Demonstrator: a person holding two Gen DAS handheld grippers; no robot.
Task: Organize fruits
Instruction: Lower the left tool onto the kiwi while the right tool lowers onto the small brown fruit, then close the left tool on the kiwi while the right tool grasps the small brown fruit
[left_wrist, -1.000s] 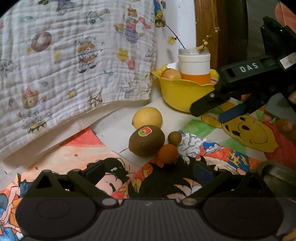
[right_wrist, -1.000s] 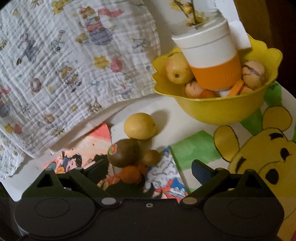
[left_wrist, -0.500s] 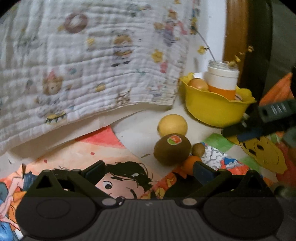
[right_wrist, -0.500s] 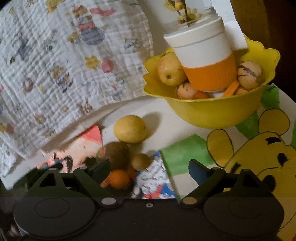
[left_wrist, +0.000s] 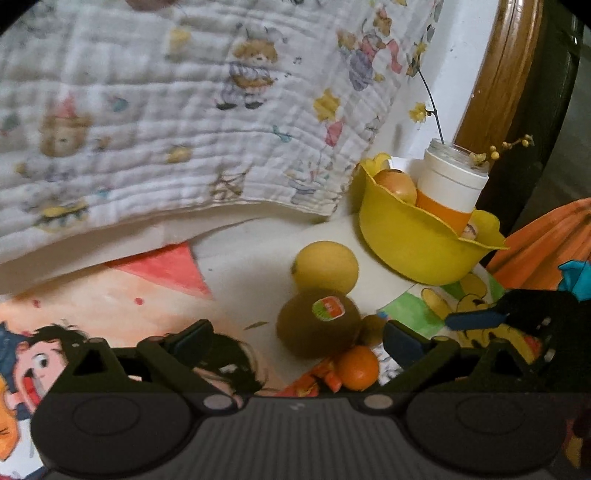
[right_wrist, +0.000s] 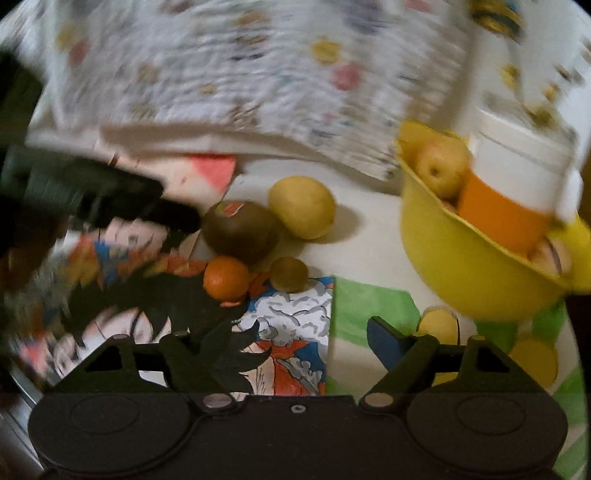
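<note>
Left wrist view: left gripper (left_wrist: 295, 339) released, kiwi (left_wrist: 317, 323) between fingers, bowl (left_wrist: 417, 251) at 2 o'clock. Right gripper (right_wrist: 277, 341) has been closing, empty. Centre on kiwi before clenching; avoid nudging orange (left_wrist: 356, 367).

Matte black handheld grippers
Left gripper (left_wrist: 295, 338) and right gripper (right_wrist: 280, 338): blue-faced fingers (right_wrist: 384, 338), triangular cut-outs, silver pivot screws, round raised discs, ribbed grey centre panel

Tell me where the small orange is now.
The small orange lies loose on the cartoon mat, against the big kiwi's near side, just ahead of the left gripper.
</note>
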